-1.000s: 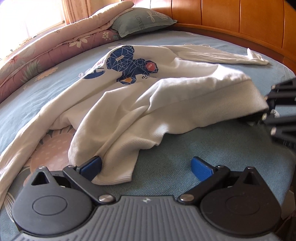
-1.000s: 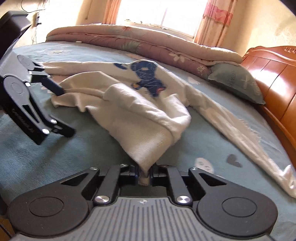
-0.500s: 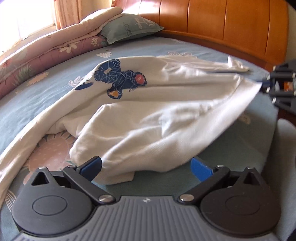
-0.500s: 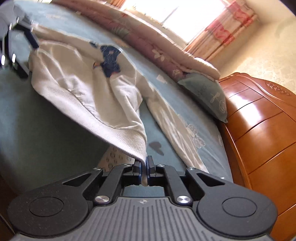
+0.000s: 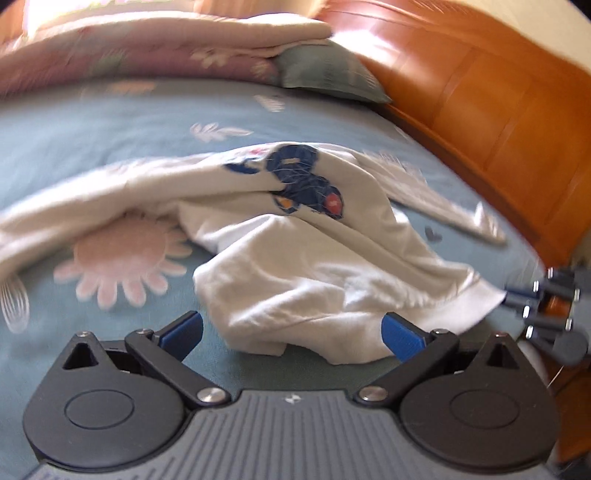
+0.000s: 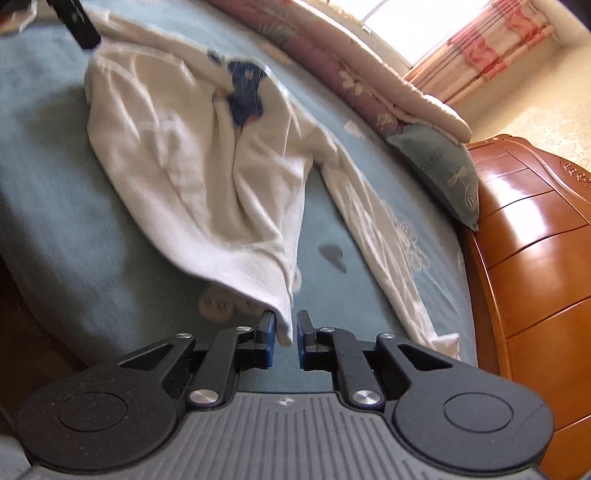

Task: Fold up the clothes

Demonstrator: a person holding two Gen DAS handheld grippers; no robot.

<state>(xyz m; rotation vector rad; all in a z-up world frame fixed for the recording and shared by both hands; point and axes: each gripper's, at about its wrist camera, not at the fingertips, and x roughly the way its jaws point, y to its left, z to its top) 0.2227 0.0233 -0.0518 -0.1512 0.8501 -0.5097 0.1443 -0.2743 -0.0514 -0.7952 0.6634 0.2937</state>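
1. The left black two-finger gripper (image 5: 291,334) is built from matte plastic, with round pivot housings and a ribbed grey base.
2. Blue rubber pads (image 5: 400,338) are fitted on its fingertips.
3. Silver screws (image 6: 201,397) are seen on the matching right black gripper (image 6: 286,334).

- The bed (image 5: 110,122) is spread with a blue-green sheet printed with pale leaves and a big pink sun-like flower (image 5: 122,258).
- A small dark heart-shaped print (image 6: 332,254) marks the sheet near the headboard side.
- A folded quilt (image 5: 155,48), pink with a floral pattern and a cream layer on top, lies along the far edge of the bed below the window.
- A grey-green pillow (image 6: 443,173) with a dragonfly motif and some lettering too blurred to read leans just beside the quilt's end.
- A glossy orange wooden headboard (image 6: 532,236) in curved panels stands close against the pillow.
- Pink-patterned curtains (image 6: 491,48) hang by the bright window (image 6: 402,22).
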